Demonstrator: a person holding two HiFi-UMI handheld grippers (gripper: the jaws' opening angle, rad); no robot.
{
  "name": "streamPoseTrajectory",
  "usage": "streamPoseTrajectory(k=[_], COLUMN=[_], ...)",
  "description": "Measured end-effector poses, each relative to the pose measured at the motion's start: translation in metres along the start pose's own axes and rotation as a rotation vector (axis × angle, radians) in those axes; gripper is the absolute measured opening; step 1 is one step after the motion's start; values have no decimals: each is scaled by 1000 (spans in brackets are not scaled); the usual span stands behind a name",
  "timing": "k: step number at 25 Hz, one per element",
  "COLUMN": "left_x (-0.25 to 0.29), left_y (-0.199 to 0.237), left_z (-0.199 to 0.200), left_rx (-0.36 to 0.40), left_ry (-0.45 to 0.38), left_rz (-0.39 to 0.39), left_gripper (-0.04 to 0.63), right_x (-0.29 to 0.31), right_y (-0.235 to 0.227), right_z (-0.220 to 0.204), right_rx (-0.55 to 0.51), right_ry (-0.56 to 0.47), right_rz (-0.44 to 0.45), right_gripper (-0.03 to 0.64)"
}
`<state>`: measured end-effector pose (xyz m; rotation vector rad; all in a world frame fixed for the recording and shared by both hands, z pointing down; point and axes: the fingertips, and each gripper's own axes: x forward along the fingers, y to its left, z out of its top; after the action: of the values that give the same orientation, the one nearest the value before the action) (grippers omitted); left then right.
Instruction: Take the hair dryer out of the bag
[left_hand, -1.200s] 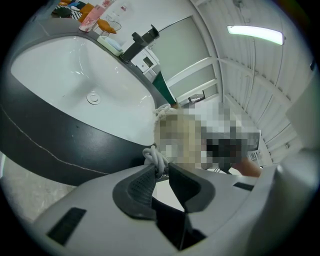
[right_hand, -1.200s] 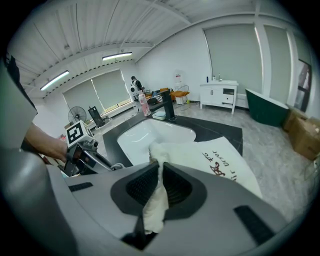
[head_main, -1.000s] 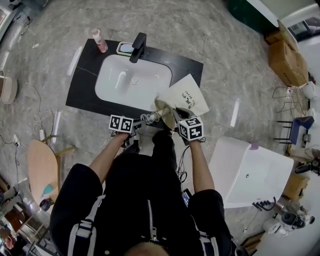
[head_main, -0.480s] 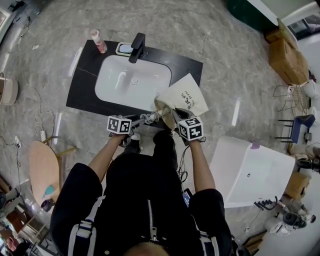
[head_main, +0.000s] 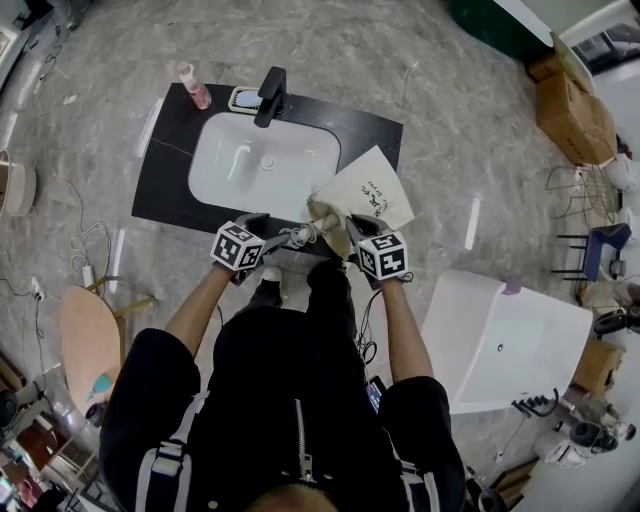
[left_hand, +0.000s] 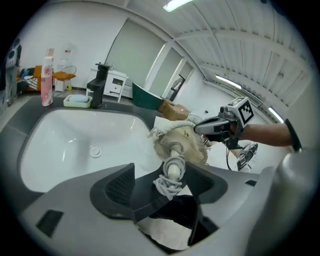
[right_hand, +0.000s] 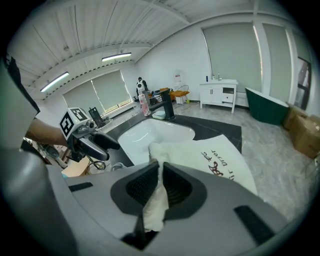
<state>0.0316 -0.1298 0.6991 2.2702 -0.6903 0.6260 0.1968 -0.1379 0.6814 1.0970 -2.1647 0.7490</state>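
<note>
- The hair dryer (left_hand: 174, 169) sits in the cream bag (left_hand: 192, 142) with only its corded end poking out, on the black counter (head_main: 372, 128) at the sink's (head_main: 300, 160) 4 o'clock.
- The left gripper (left_hand: 161, 186) has just been opening; its jaws are wide, with the coiled cord (left_hand: 167, 184) loose between them.
- The right gripper (right_hand: 161, 175) pinches the bag's cloth.
- A faucet (head_main: 270, 95) stands at the basin's 12 o'clock and a pink bottle (head_main: 195, 85) at its 10.

The bag (head_main: 372, 192), cream cloth printed in black, has its gathered edge pinched in the right hand-held gripper (right_hand: 160, 172). The cord-wrapped end of the hair dryer (left_hand: 175, 161) pokes from the bag's mouth, between the jaws of the left hand-held gripper (left_hand: 162, 172), which have just been opening.
</note>
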Motion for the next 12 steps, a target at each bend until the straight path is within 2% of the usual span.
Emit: streamPoseTrajectory(k=[7,12], left_x=[4,13], left_y=[-16,-28], left_z=[24,27], left_rx=[182,272], left_ry=[28,82], left_rz=[-42,-67], left_gripper=[321,321], right_x=[-2,-3], right_y=[0,-1], right_z=[0,1], right_rx=[6,12], right_ry=[-8,-14], right_rz=[2,2], right_gripper=[41,41])
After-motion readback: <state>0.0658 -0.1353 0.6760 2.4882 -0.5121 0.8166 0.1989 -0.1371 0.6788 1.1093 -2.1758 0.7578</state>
